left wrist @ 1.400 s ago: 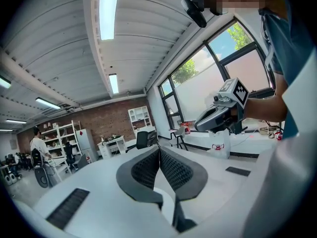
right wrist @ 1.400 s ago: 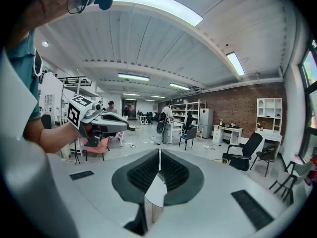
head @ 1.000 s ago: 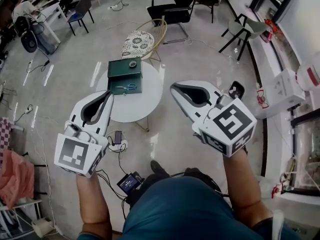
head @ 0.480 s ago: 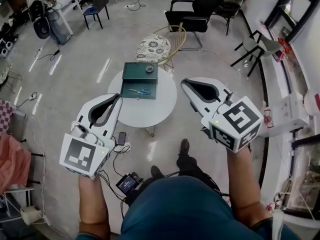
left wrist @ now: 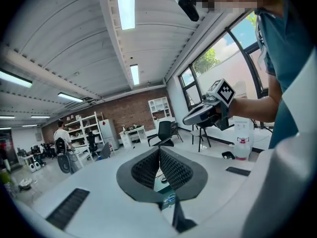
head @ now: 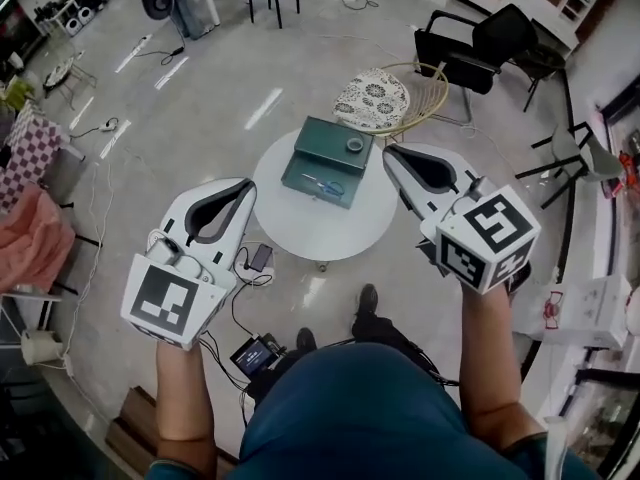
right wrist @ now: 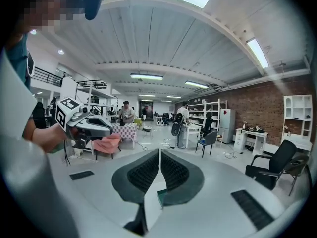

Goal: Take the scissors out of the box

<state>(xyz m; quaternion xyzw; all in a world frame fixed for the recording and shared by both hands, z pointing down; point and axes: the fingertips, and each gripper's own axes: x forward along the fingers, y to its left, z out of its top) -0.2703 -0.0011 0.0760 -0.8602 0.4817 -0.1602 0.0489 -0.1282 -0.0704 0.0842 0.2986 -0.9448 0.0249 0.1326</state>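
A dark green box (head: 328,158) lies open on the round white table (head: 300,223). Blue-handled scissors (head: 325,184) lie in its near half, and a small ring-shaped object (head: 355,146) sits in its far half. My left gripper (head: 244,184) is held in the air off the table's left edge, shut and empty. My right gripper (head: 391,154) hangs just right of the box, shut with nothing in it. In the left gripper view the box (left wrist: 162,184) shows below the closed left gripper (left wrist: 159,150). Under the right gripper (right wrist: 159,151) only a green corner of the box (right wrist: 161,193) shows.
A wicker chair with a patterned cushion (head: 375,96) stands behind the table, with black chairs (head: 480,48) further back right. Cables, a phone (head: 259,258) and a small device (head: 255,354) lie on the floor near my feet. Pink cloth (head: 35,238) hangs at the left.
Both grippers have moved forward towards the table, which now lies between them. The right gripper's tip has come up beside the box. Both stayed shut.
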